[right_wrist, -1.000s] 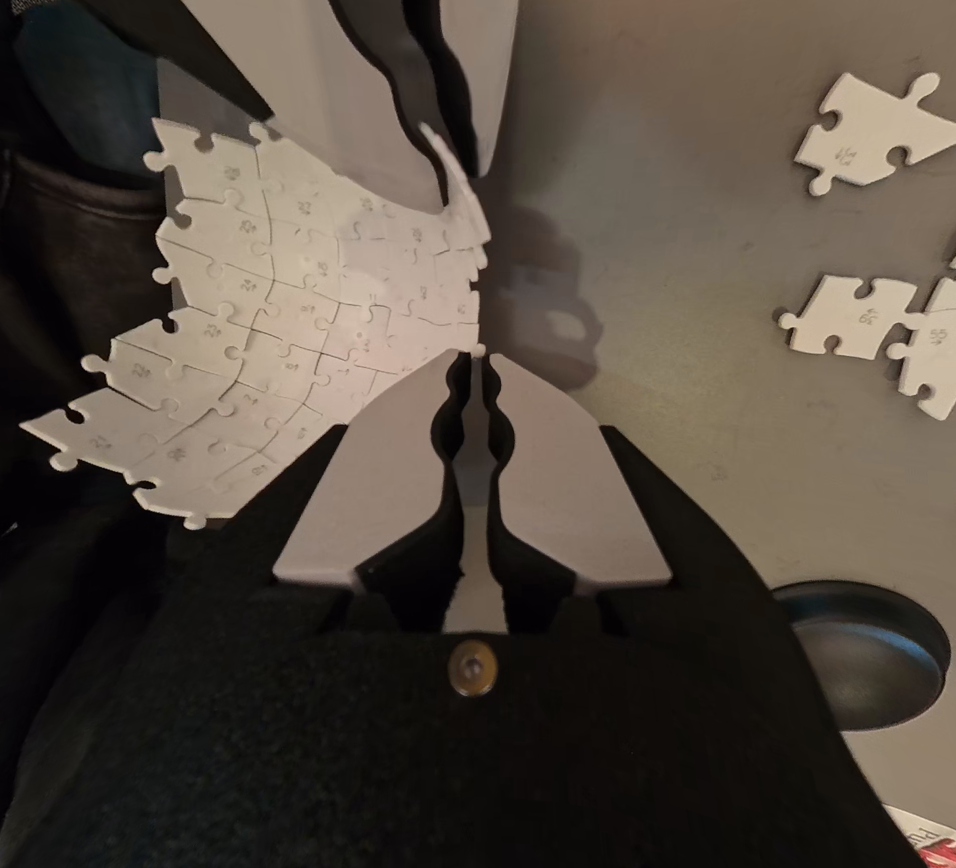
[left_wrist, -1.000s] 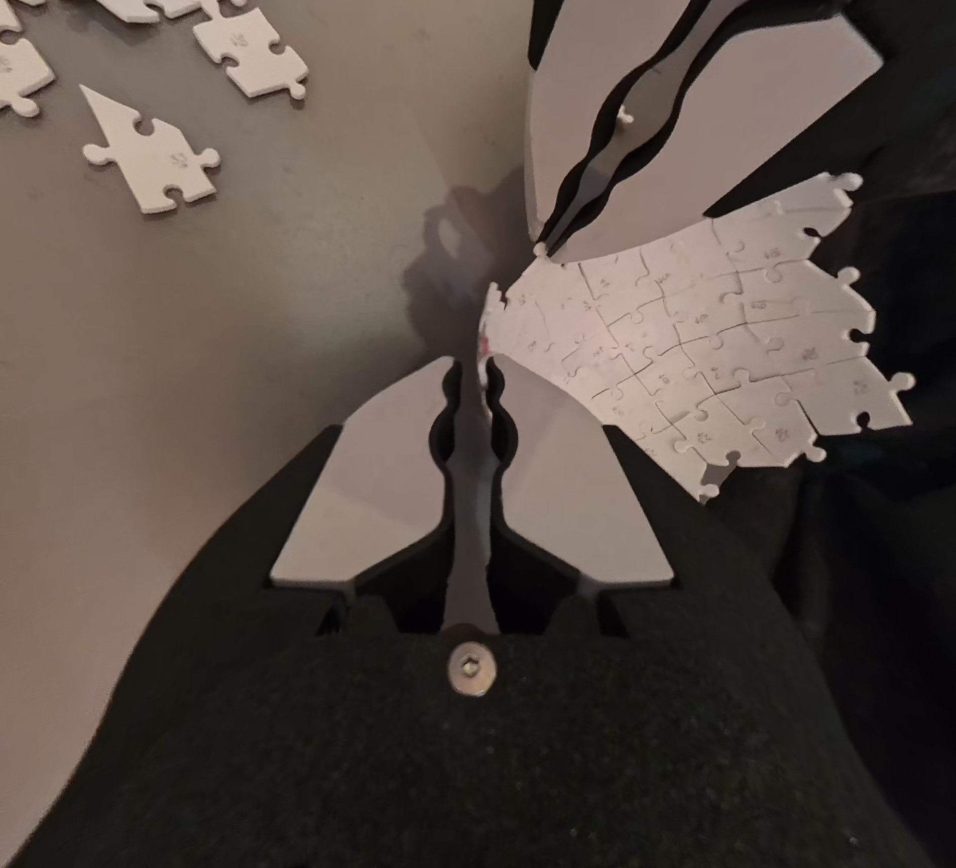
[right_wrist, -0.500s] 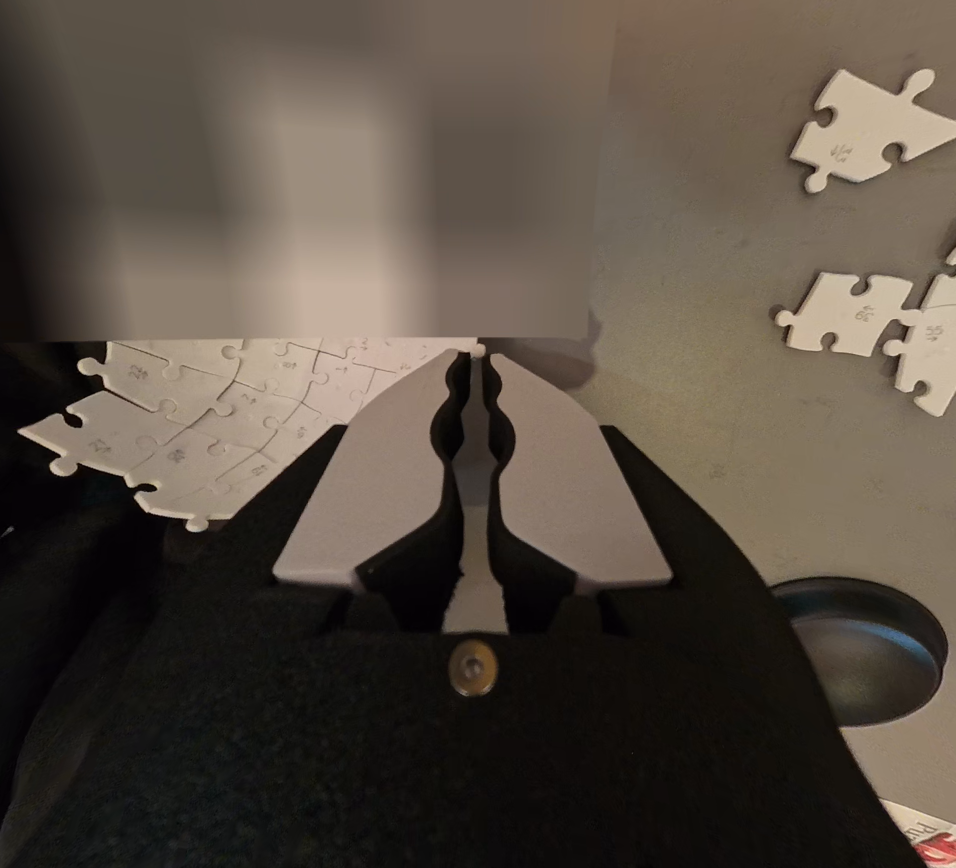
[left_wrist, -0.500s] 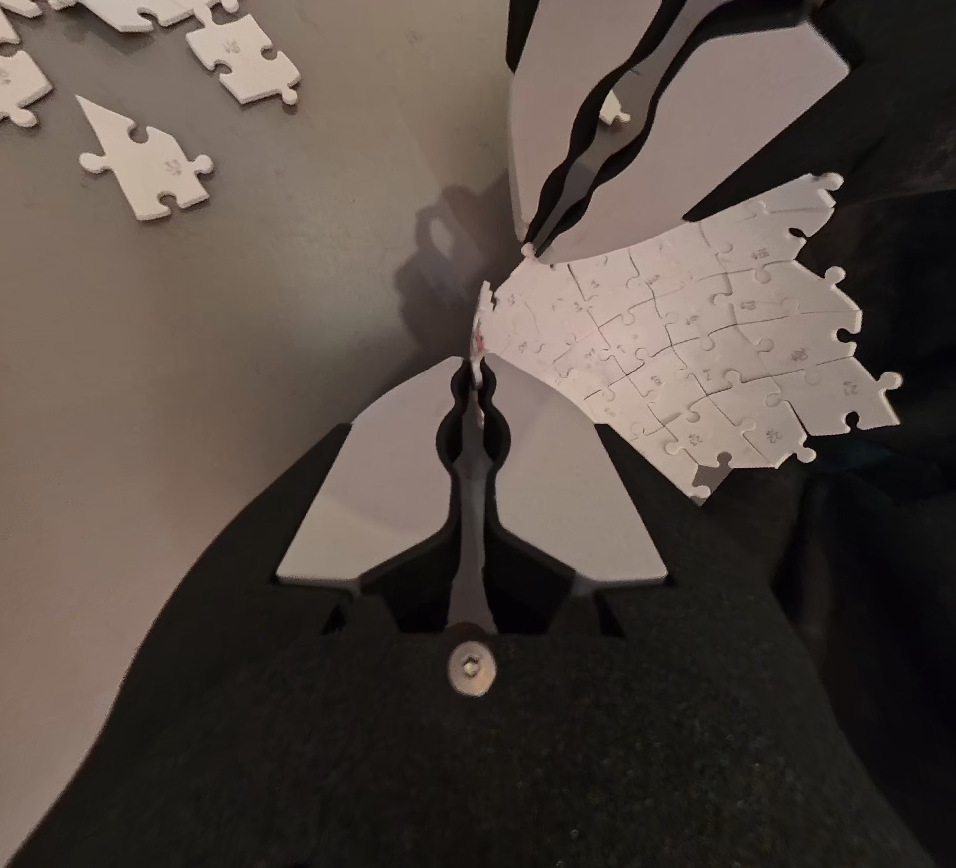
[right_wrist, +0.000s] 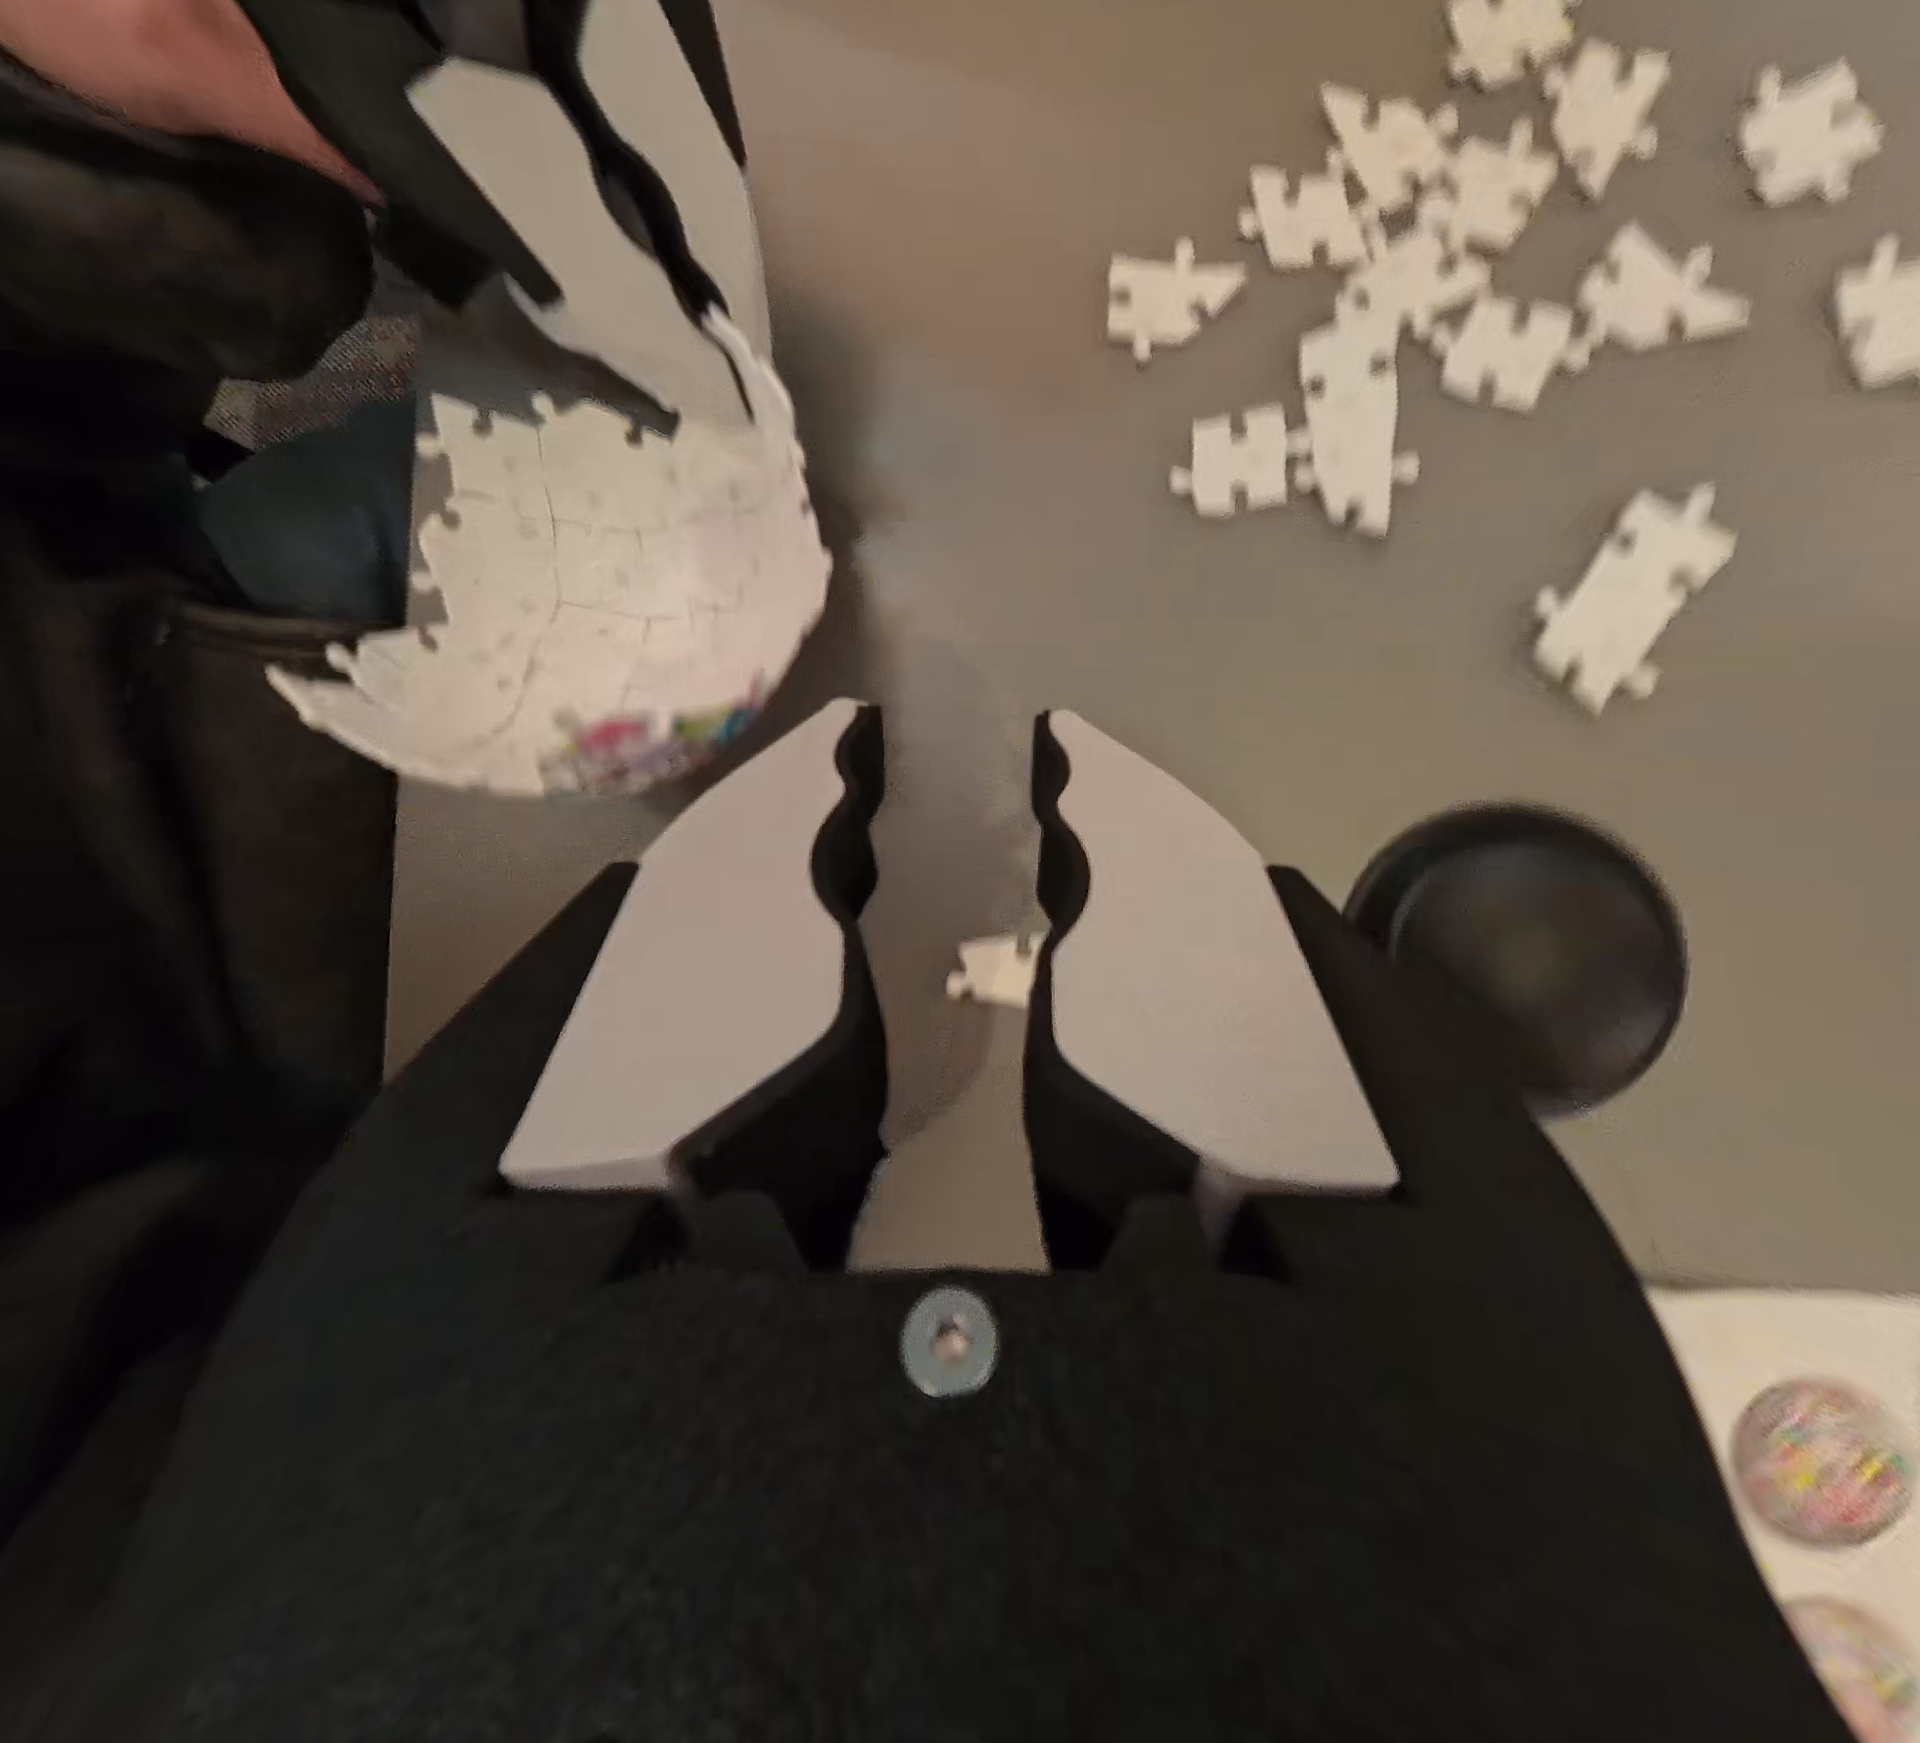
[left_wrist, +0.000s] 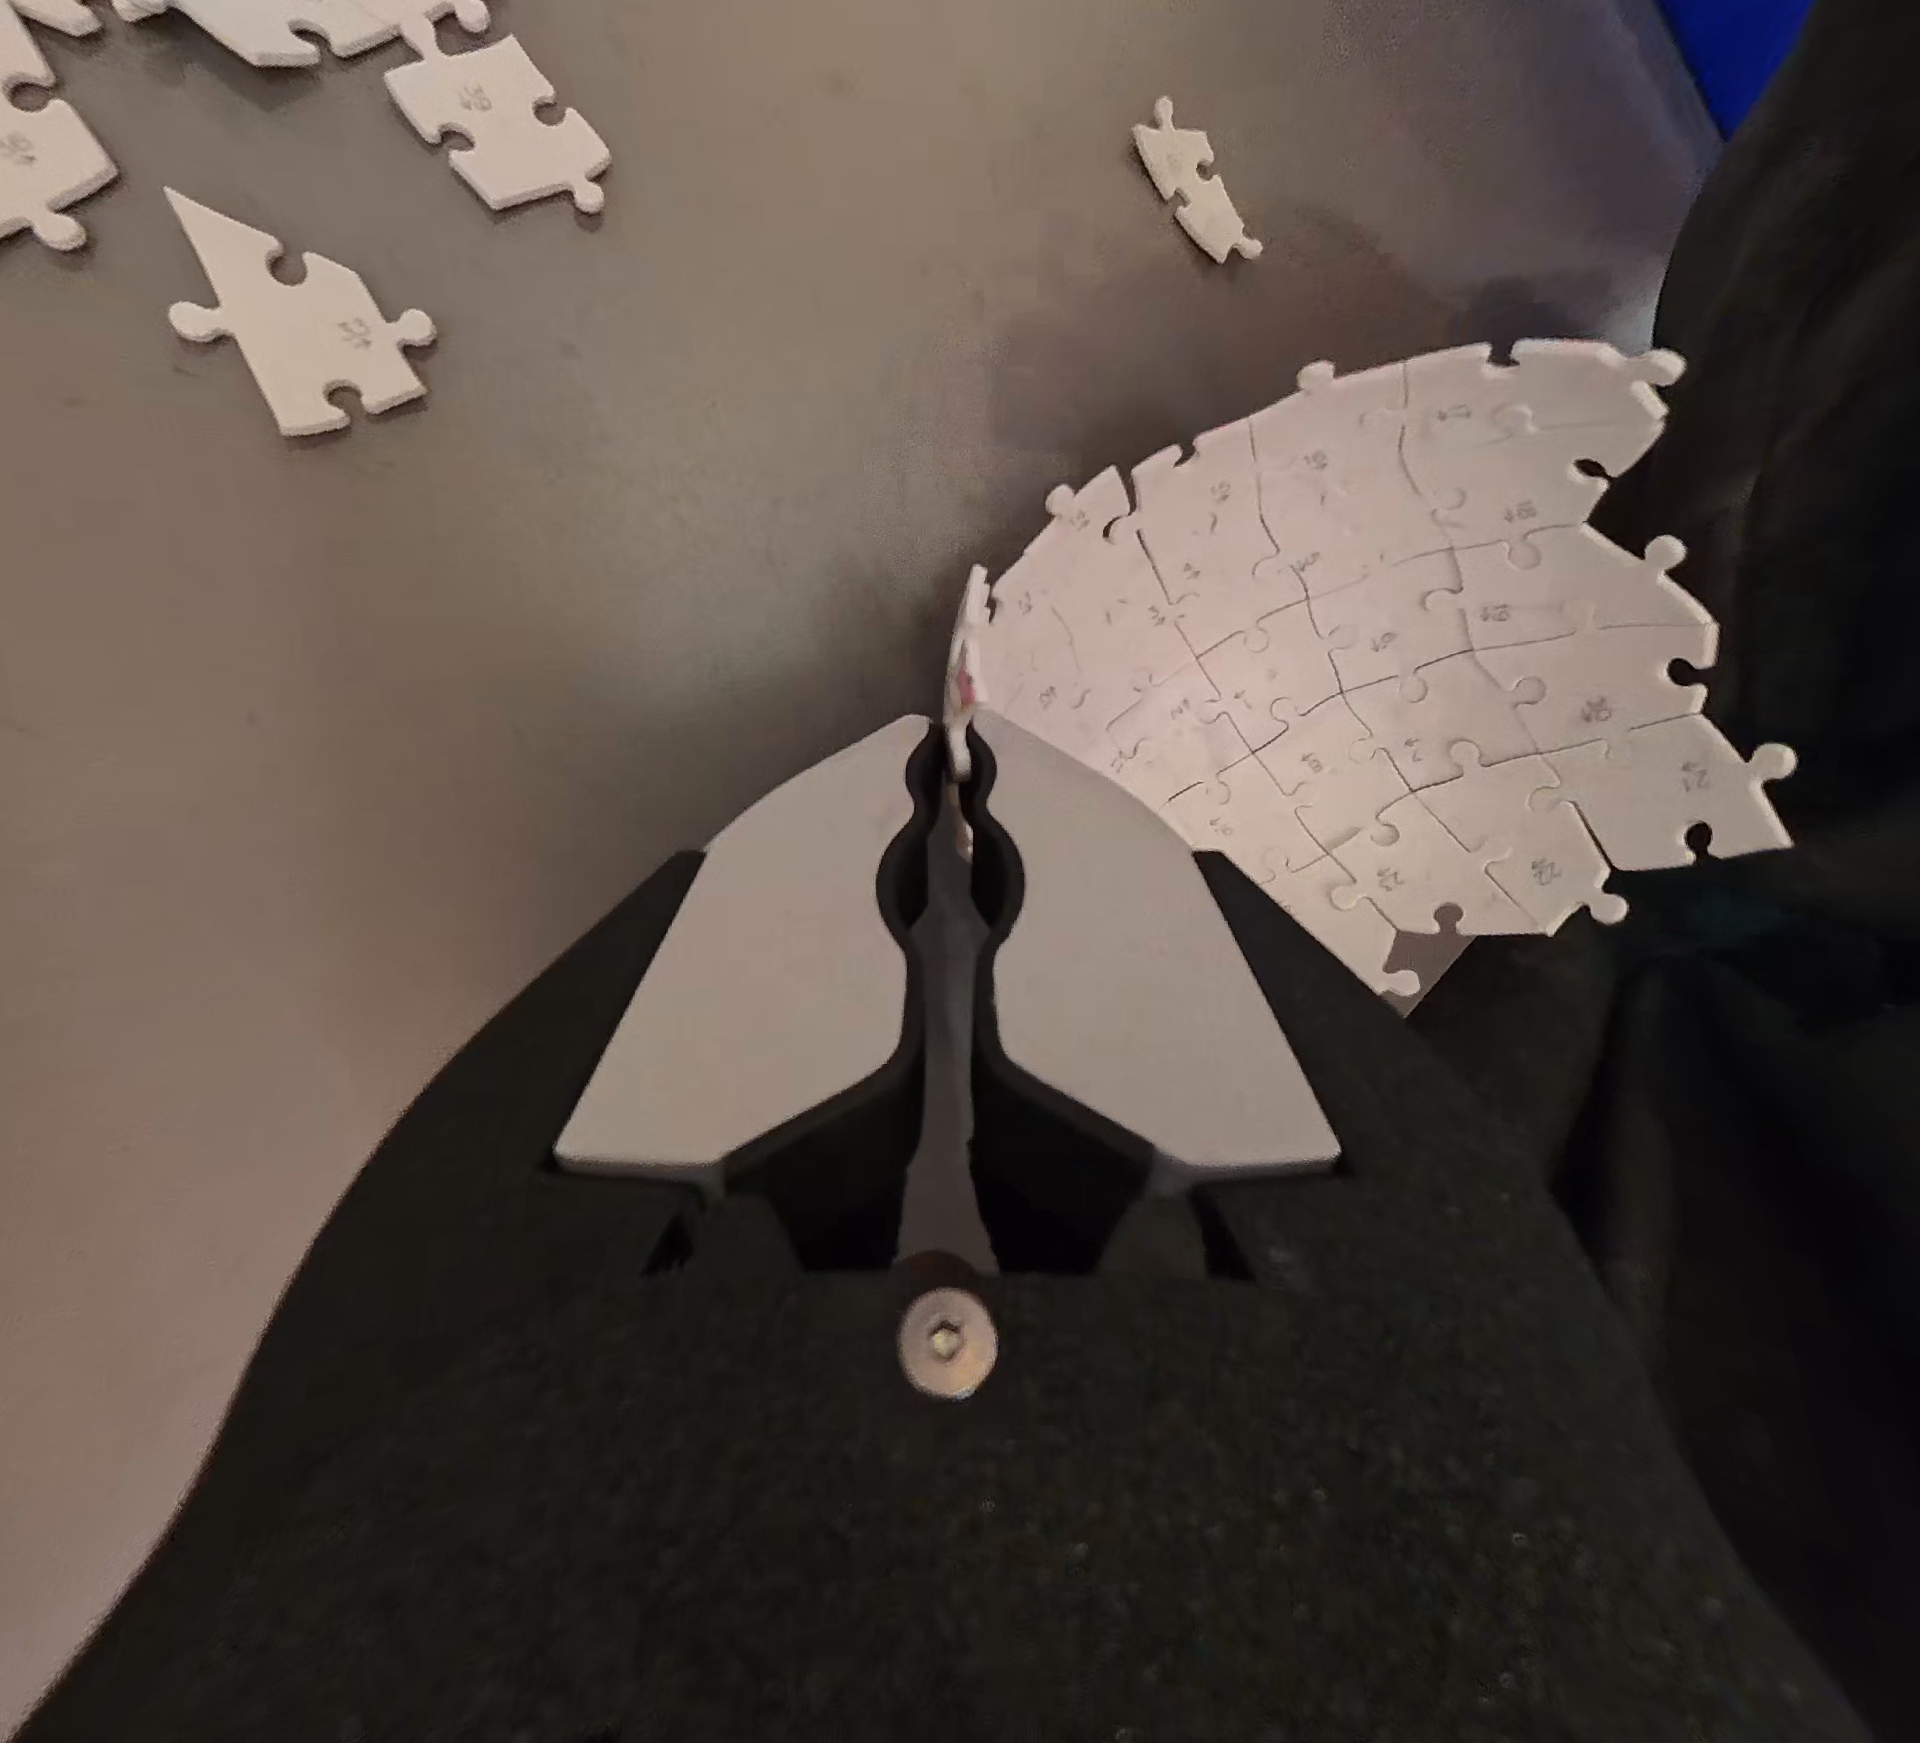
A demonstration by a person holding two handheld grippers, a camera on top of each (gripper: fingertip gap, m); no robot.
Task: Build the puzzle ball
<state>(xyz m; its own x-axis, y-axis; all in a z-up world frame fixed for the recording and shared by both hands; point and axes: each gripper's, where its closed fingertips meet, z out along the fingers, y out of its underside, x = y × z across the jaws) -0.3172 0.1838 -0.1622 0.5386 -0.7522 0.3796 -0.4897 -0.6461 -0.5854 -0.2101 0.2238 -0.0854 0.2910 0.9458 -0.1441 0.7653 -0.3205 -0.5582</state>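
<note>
The grey table [left_wrist: 727, 498] carries everything, and its near edge runs just beside the half-built puzzle ball [left_wrist: 1403, 654], which hangs partly past that edge over dark clothing. My left gripper [left_wrist: 961, 748] is clenched on the shell's rim; its own camera shows the white inner face with small printed marks on each piece. Only my right camera shows the shell's [right_wrist: 623, 571] rounded form and a strip of coloured print on its outer side, and my left gripper [right_wrist: 717, 343] from afar.

My right gripper [right_wrist: 956, 727] is released, jaws spread and holding nothing, above bare table between the shell and a round black stand [right_wrist: 1517, 955]. Loose white pieces [right_wrist: 1455, 291] lie scattered toward the far right; the left view shows them [left_wrist: 301, 322] at its far left, with open grey surface between them and the shell. A printed sheet [right_wrist: 1808, 1485] lies at the near right corner. One small piece [right_wrist: 997, 961] lies between my right fingers [right_wrist: 727, 945]; the left view shows it [left_wrist: 1195, 181] alone beyond the shell.
</note>
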